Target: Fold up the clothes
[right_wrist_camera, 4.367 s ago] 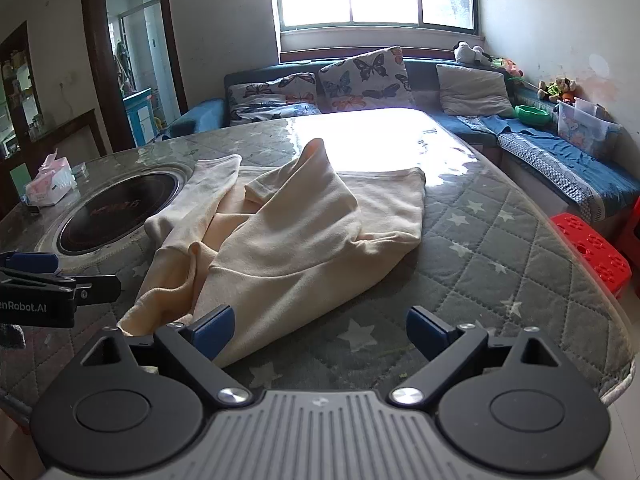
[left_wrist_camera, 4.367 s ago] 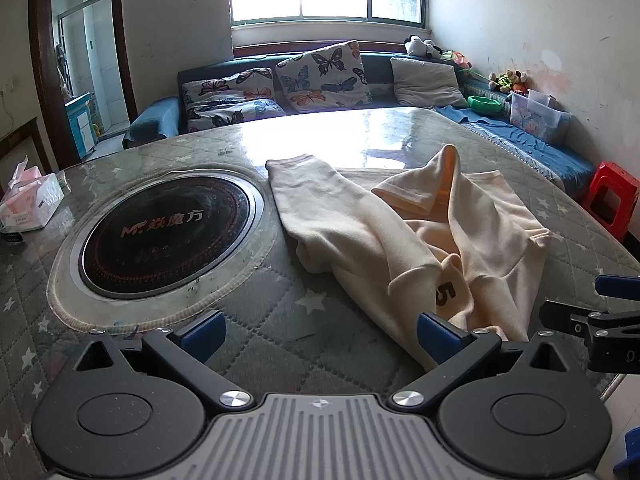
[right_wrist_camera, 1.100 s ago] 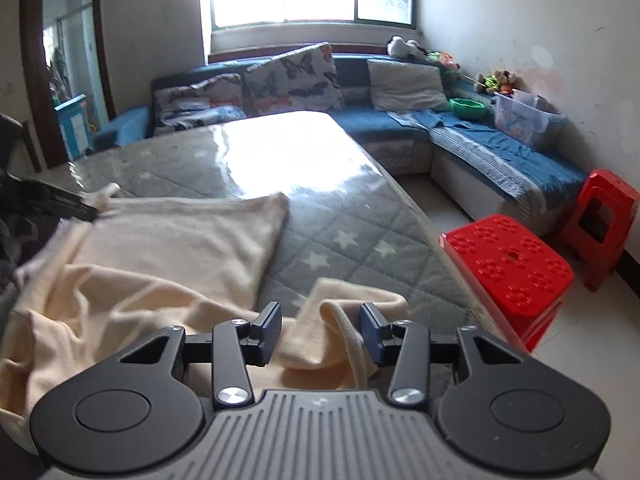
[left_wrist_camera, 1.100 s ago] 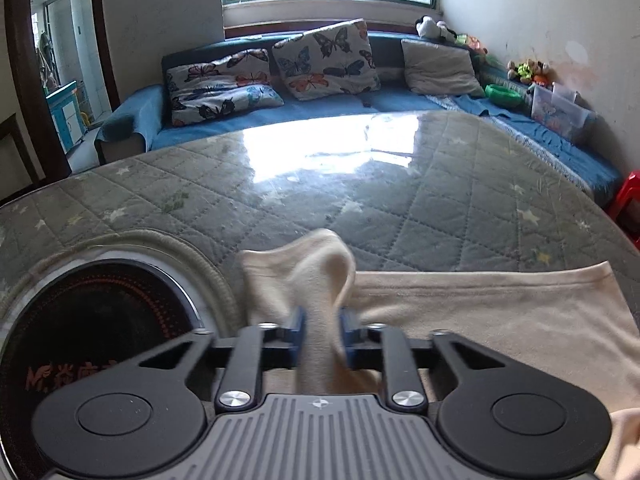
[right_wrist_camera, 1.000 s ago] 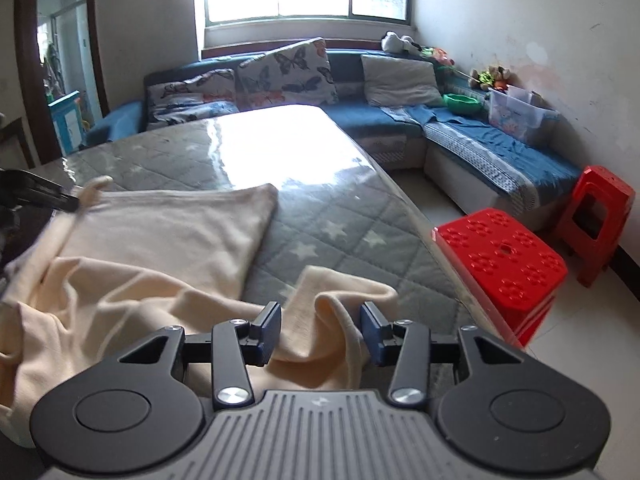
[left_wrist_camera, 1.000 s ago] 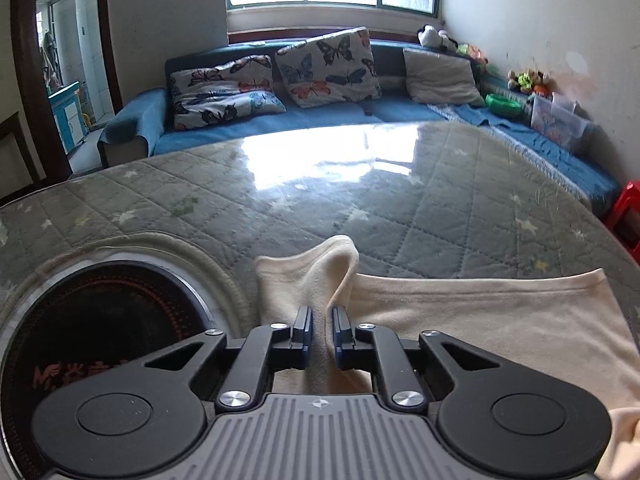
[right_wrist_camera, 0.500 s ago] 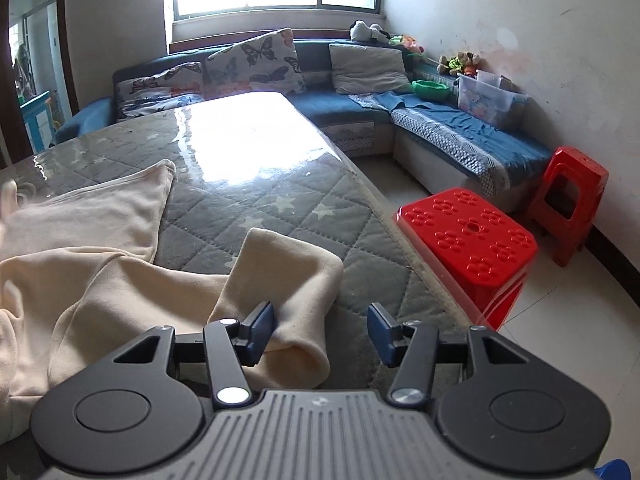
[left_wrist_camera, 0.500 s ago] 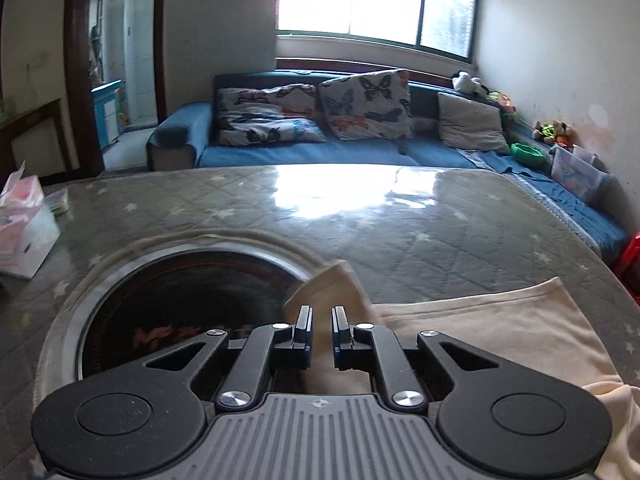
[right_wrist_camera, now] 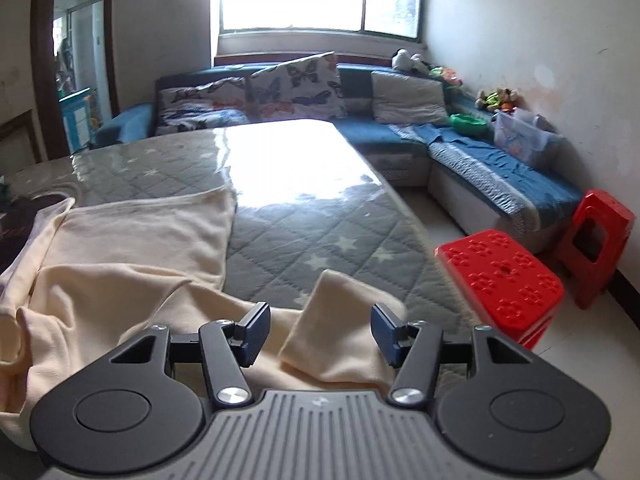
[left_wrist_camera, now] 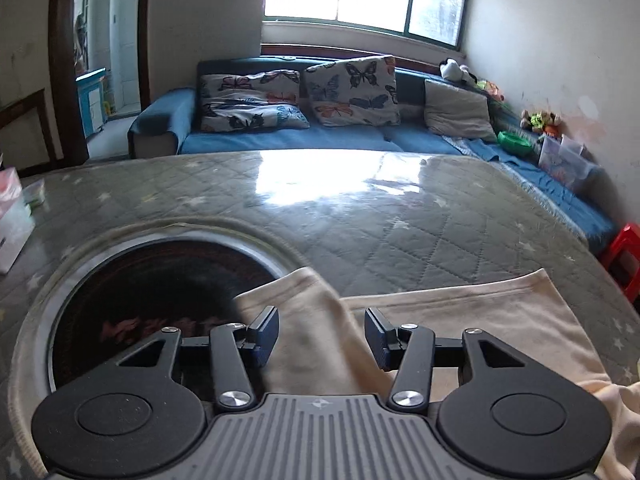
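Left wrist view: the left gripper (left_wrist_camera: 321, 331) hangs over the near part of the round table covered in grey quilted star-print cloth (left_wrist_camera: 420, 232). Its jaws are opening, and one sleeve of the cream-coloured knit garment (left_wrist_camera: 460, 320) lies between the blue pads (left_wrist_camera: 267, 334) without touching either, so the cloth is released. The sleeve end rests partly on the round black induction cooktop set in the table (left_wrist_camera: 160, 292), at the left. The garment's flat hem stretches away to the right. A blue sofa with butterfly-print cushions (left_wrist_camera: 288, 136) stands at the far side under the window.

Right wrist view: the right gripper (right_wrist_camera: 318, 332) is also opening, its pads clear of the cloth. The garment's other sleeve end lies flat between them near the table's right edge; the body spreads to the left. Two red plastic stools (right_wrist_camera: 504, 276) stand on the floor at the right.
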### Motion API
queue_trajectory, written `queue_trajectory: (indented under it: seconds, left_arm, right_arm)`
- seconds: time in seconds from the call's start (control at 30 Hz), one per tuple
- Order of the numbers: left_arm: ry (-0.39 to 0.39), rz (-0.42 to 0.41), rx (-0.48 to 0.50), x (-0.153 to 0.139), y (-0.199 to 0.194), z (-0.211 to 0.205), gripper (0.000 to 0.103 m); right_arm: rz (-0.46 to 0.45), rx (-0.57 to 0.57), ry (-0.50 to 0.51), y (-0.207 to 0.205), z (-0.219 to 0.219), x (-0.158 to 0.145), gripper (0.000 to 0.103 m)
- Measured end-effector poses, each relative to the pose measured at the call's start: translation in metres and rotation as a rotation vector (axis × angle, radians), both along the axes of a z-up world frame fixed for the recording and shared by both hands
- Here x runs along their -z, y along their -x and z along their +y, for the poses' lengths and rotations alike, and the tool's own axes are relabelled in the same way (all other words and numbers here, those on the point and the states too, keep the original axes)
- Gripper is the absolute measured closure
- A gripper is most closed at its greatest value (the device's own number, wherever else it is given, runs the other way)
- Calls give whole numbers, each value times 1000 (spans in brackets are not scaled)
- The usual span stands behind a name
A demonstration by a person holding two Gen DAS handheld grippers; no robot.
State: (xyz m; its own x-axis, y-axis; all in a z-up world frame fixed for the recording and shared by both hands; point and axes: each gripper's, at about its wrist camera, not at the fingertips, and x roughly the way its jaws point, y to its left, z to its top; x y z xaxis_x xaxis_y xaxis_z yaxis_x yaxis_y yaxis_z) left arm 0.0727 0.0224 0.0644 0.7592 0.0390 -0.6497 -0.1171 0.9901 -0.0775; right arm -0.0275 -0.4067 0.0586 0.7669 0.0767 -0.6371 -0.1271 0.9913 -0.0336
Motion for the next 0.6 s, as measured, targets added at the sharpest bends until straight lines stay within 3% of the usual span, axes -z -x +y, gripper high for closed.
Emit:
queue_trajectory:
  seconds: [0.17, 0.23, 0.27, 0.33, 0.6]
  left_arm:
    - [-51, 65, 19, 19, -29, -18, 54]
    - [-60, 94, 20, 28, -34, -19, 75]
    - [-67, 104, 20, 31, -36, -18, 77]
    - [-93, 90, 31, 32, -33, -17, 94]
    - [-44, -16, -21, 4, 5, 7, 99]
  right_arm:
    - [41, -8, -1, -5, 1, 11, 46]
    - [48, -24, 3, -6, 4, 14, 44]
    - [51, -30, 6, -6, 5, 15, 44]
    - [59, -40, 16, -7, 7, 18, 44]
    - [55, -17, 72, -11, 9, 24, 44]
